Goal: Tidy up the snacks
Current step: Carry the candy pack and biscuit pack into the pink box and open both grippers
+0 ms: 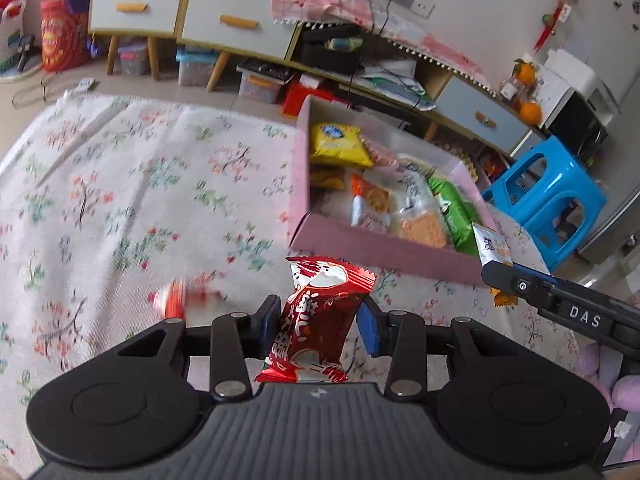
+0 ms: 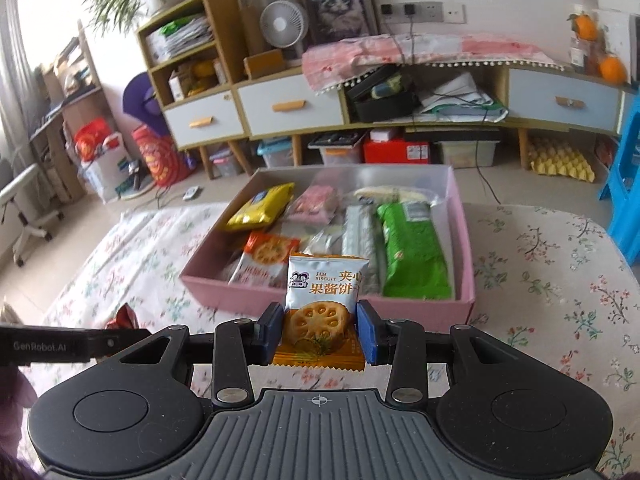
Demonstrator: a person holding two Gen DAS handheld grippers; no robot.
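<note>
Two packets — red packet, biscuit packet — between fingers

Wood-framed cabinet w/ white drawers along wall, white desk fan on top, framed cat picture beside it. Blue plastic stool at right. Oranges on cabinet end.

One pink box, two green packets, one yellow packet.
</note>
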